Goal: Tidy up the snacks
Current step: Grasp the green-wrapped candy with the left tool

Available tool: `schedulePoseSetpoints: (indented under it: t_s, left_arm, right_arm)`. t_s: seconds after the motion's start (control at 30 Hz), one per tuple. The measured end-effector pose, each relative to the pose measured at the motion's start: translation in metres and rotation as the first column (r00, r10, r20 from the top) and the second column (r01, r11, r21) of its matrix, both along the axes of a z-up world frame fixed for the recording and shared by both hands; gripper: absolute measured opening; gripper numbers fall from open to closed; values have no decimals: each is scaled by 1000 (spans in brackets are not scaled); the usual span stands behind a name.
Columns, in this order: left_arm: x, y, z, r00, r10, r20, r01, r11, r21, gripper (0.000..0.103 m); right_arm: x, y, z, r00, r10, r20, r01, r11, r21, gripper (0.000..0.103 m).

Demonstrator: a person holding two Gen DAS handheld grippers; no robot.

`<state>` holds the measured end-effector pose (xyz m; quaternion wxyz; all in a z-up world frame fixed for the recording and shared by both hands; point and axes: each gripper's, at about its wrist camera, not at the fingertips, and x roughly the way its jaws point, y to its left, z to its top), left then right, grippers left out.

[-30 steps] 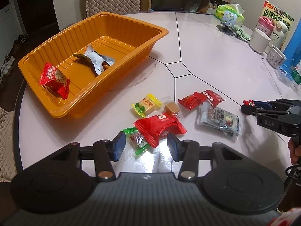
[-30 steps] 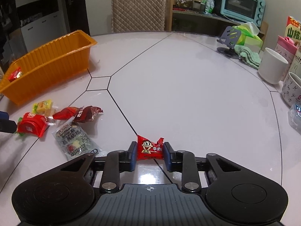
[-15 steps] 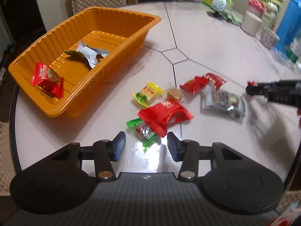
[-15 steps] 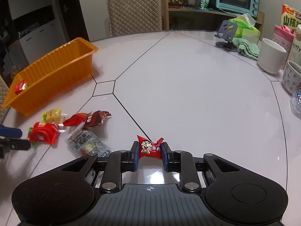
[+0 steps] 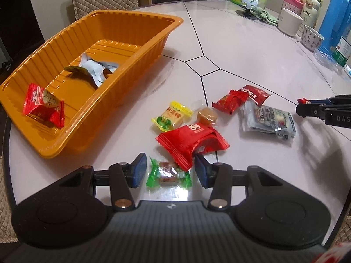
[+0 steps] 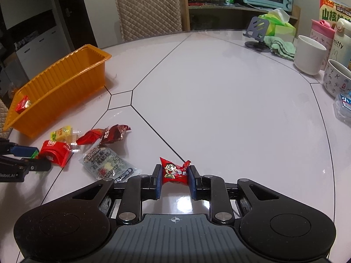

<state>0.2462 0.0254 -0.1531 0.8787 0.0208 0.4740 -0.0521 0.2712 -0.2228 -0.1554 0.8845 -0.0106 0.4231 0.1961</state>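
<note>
Orange plastic tray occupies the left of the left wrist view, its near corner close to the counter rim; a red packet and a white wrapper lie on its floor. Left gripper, jaws spread, straddles a green-ended candy lying on the counter, touched by neither pad. A large red packet overlaps that candy's far end. Beyond lie a yellow candy, a tan clear-wrapped candy, two red sachets and a grey printed pouch, tightly clustered. Bare counter separates the cluster from the tray wall.

Right wrist view: right gripper, jaws pinching a red cartoon-face candy just above the counter, right of the cluster. A wide bare stretch of counter runs ahead and to the right. A white mug, patterned cup and green cloth line the far right edge.
</note>
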Motion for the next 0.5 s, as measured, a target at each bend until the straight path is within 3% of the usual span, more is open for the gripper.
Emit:
schedulePoseSetpoints:
  t_s: [0.23,0.4,0.5]
  left_arm:
    - [-9,4,1,1000,-4,-13,3,1000,-4,43]
    - [-12,3,2,1000,-9,-6,9,1000,-9,29]
    - [-13,2,2,1000,-11,-1,11,1000,-6,27]
  right_arm:
    - [-3,4,0,1000,-4,-1,4,1000,3,25]
    - [-4,8,2,1000,5,1,-5,1000,1,25]
    - [-7,11,3,1000,14,5,-14,1000,-1,25]
